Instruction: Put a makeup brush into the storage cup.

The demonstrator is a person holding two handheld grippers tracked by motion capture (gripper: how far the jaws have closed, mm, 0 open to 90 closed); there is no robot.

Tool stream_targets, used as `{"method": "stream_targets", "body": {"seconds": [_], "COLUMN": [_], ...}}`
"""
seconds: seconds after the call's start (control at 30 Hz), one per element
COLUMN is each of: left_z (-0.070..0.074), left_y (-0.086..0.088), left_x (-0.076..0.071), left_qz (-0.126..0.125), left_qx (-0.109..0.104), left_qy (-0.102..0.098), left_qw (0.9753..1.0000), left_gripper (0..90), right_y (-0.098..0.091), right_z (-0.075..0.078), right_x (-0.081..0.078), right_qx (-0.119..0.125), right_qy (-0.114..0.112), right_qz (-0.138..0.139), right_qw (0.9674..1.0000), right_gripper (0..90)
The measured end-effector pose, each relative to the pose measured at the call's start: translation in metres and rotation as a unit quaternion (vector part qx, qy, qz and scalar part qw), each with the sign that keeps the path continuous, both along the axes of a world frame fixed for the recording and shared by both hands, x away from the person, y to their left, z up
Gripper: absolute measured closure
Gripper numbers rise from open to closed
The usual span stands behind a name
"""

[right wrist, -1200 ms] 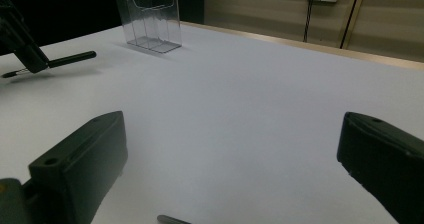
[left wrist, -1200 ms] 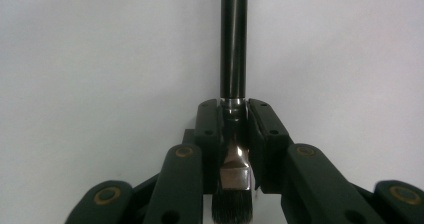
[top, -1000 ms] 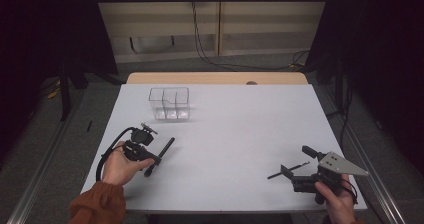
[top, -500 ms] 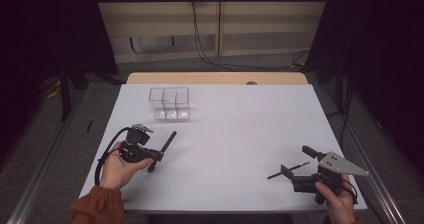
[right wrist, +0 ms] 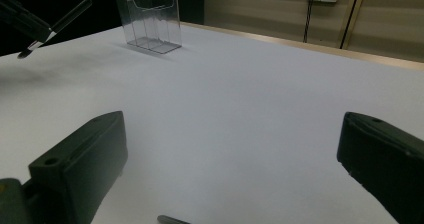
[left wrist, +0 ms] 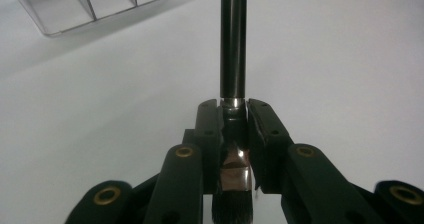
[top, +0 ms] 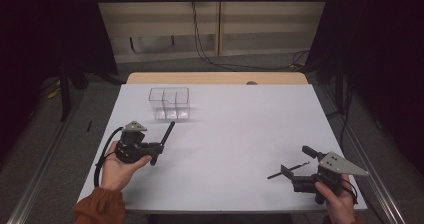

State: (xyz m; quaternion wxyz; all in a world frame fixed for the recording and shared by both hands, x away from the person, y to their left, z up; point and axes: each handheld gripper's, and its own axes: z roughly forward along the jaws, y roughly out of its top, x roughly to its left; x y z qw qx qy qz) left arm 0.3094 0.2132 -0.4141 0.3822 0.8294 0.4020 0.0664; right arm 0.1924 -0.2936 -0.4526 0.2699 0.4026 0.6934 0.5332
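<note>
The left gripper [top: 159, 145] has moved a little closer to the clear box [top: 169, 103] since a moment ago, and the brush [left wrist: 233, 49] in it now points up toward the box. The box stands near the far left edge of the white table [top: 240, 134], with lots of bare table to its right. The left gripper is squeezed tight on the brush by its shiny metal part. The right gripper [top: 295, 165], far from the box by the near right edge, is wide apart and holds nothing.
</note>
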Motion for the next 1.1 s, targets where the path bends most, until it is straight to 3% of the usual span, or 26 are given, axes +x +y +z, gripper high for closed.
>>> {"method": "stream_targets", "body": {"seconds": [0.2, 0.37, 0.6, 0.9, 1.1], "left_z": [0.001, 0.004, 0.006, 0.008, 0.009], "left_y": [0.004, 0.007, 0.011, 0.008, 0.001], "left_x": [-0.004, -0.008, -0.012, -0.018, -0.022], "left_qz": [-0.003, 0.004, 0.014, -0.013, -0.037], "left_qx": [-0.025, -0.055, -0.079, -0.119, -0.131], "left_qy": [-0.039, -0.078, -0.108, -0.117, -0.117], "left_qw": [0.9989, 0.9954, 0.9909, 0.9859, 0.9838], "left_gripper": [76.5, 76.5, 76.5, 76.5, 76.5], "right_y": [0.000, 0.000, 0.000, 0.000, 0.000], "right_z": [0.000, 0.000, 0.000, 0.000, 0.000], "right_x": [0.000, 0.000, 0.000, 0.000, 0.000], "right_qx": [-0.001, 0.000, -0.001, -0.001, 0.000], "right_qy": [-0.001, -0.001, -0.001, -0.001, -0.001], "right_qz": [0.000, 0.001, 0.001, 0.001, 0.001], "right_qw": [1.0000, 1.0000, 1.0000, 1.0000, 1.0000], "right_gripper": [0.0, 0.0, 0.0, 0.0, 0.0]}}
